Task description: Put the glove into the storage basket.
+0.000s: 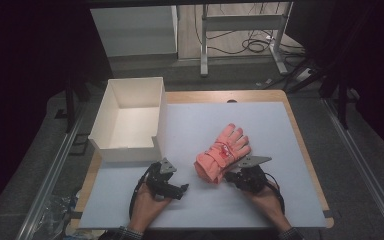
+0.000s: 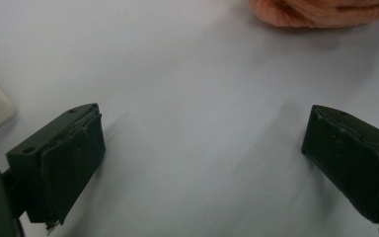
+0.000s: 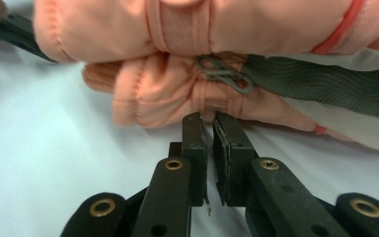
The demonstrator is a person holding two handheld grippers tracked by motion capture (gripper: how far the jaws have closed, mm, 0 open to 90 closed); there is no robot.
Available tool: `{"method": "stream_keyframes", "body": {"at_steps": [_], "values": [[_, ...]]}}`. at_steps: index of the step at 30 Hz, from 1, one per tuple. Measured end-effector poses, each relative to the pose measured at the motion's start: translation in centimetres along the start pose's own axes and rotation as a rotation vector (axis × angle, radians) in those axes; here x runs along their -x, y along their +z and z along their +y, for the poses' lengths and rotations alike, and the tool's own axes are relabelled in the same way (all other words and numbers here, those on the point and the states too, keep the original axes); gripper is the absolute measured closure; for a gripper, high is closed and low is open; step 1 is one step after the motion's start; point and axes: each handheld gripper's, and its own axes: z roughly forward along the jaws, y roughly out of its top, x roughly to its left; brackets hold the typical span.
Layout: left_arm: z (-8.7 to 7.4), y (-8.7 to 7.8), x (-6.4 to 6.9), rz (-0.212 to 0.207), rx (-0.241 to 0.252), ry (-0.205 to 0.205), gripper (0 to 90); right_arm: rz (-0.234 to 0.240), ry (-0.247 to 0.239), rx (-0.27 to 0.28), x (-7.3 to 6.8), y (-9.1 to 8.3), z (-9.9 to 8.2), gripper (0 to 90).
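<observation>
Two jaws of my right gripper (image 3: 208,121) stand almost together, only a sliver of gap between the pads, and their tips meet the near edge of the glove (image 3: 187,94) at its gathered wrist band. I judge they have pinched a fold of the fabric there, though the right gripper view leaves me unable to tell how much cloth sits between them. A low grip at the band makes sense: it is the firmest part, so the glove should lift without slipping out.

My left gripper (image 2: 202,143) has its jaws wide apart with nothing between them, resting over bare table, its tips turned toward the glove's cuff (image 2: 321,12). I keep it open and near so it can catch the loose end once the glove rises.

The glove (image 1: 223,151), pink, lies flat near the middle of the table (image 1: 280,200), fingers pointing toward the far right corner, cuff toward my edge. The white box (image 1: 130,117), open on top, stands at the far left corner, well apart from the glove; I take it for the place the glove should go.
</observation>
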Motion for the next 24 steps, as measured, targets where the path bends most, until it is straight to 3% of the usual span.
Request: {"method": "stream_keyframes", "body": {"at_steps": [11, 17, 24], "values": [[0.0, 0.0, 0.0, 0.000, 0.000, 0.000, 2.6, -0.007, -0.018, -0.002, -0.3, 0.4, 0.5, 82.7], [0.0, 0.0, 0.0, -0.002, -0.001, -0.004, 2.6, -0.017, -0.018, 0.015, -0.1, -0.4, 0.4, 80.2], [0.0, 0.0, 0.0, -0.002, -0.001, -0.001, 2.6, -0.061, -0.008, 0.027, 0.6, -1.7, 0.0, 71.1]]}}
